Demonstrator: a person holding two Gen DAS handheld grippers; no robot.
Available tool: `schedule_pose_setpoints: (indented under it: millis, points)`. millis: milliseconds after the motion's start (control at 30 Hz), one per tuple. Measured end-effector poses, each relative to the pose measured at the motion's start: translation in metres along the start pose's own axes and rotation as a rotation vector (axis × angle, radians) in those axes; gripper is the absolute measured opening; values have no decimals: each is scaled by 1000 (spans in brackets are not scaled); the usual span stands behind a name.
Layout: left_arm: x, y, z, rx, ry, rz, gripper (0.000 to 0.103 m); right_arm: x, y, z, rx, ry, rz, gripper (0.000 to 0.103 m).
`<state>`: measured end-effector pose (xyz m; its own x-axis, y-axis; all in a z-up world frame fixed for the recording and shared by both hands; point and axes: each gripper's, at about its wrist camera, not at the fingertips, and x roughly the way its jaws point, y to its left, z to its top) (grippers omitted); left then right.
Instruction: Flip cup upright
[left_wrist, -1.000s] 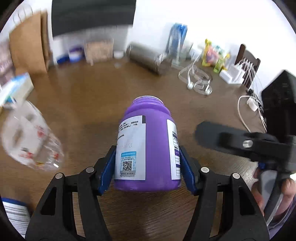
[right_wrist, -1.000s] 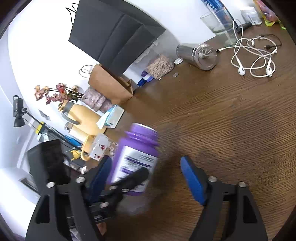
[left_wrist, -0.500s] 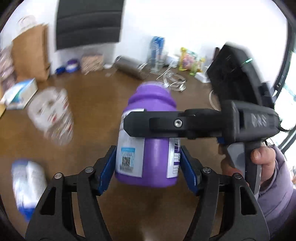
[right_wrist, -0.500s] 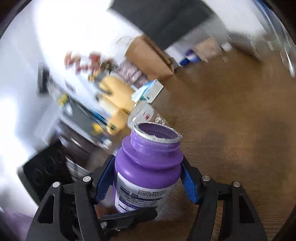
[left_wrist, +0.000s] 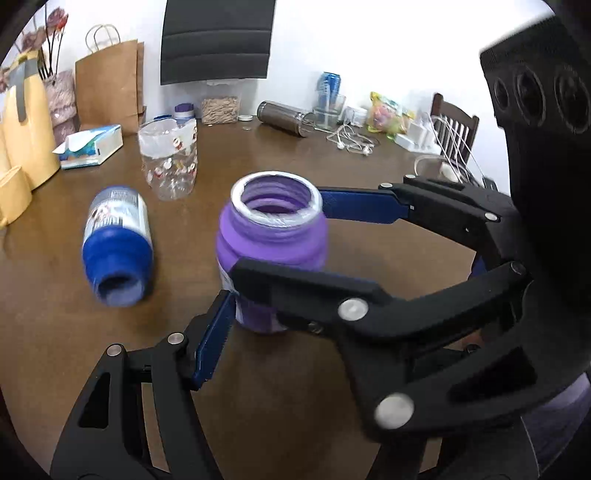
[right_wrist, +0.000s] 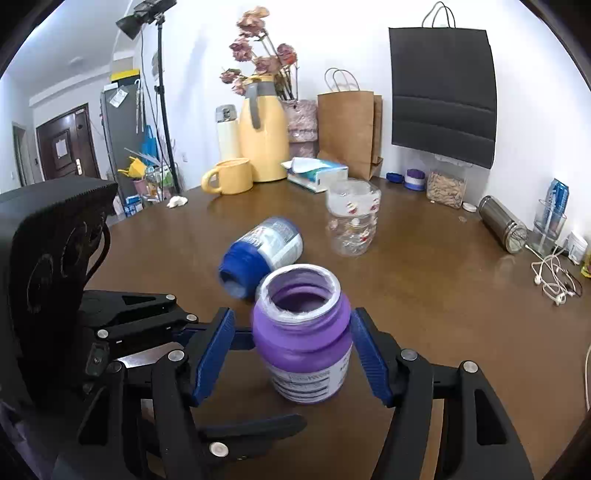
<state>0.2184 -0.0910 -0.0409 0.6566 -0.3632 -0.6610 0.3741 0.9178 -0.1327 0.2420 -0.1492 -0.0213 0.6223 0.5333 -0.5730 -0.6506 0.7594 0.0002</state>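
Note:
The purple cup (left_wrist: 273, 236), a jar with a white label, stands upright with its open mouth up (right_wrist: 301, 332); its base is at or just above the brown table (right_wrist: 443, 295). My left gripper (left_wrist: 291, 310) is shut low on its body: one blue pad (left_wrist: 216, 339) touches it and the other is hidden behind the right gripper. My right gripper (right_wrist: 291, 321) straddles the jar's shoulder from the side. Its right pad (right_wrist: 369, 354) touches the jar and its left pad (right_wrist: 212, 358) stands a small gap off.
A blue jar (right_wrist: 262, 254) lies on its side just behind and left of the purple one. A clear printed cup (right_wrist: 352, 218) stands further back. Tissue box (left_wrist: 92, 146), yellow jug (right_wrist: 262, 129), mug (right_wrist: 229, 175), paper bag (right_wrist: 347, 133), steel flask (right_wrist: 502, 229) and earphones (right_wrist: 554, 277) line the far edges.
The purple cup, held lying along my left fingers a second ago, now stands mouth up. My right gripper swung in from the right and now straddles it.

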Motion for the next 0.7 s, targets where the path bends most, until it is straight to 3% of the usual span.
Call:
schedule_pose_setpoints:
  millis: [67,167,300,533,567,700]
  points:
    - [-1,2,-12,0,15,-2,58,-1,10,-4,-9,2,-23,70]
    - [0,15,-19,-77,44,-16,56,0,16,-5,35,8,29,70]
    - [-16,20,-26,-103,-4,-4,59,0,16,-9,93,27,54,70]
    - [-63,19,-41,-104,-66,-1,86,-51,22,-17,126,-13,-45,83]
    - [-73,18,-44,-100,-82,17,93,-60,24,-19,134,-21,-69,83]
    - [-117,8,-55,-92,-167,177,103,-100,37,-35,192,-46,-133,83]
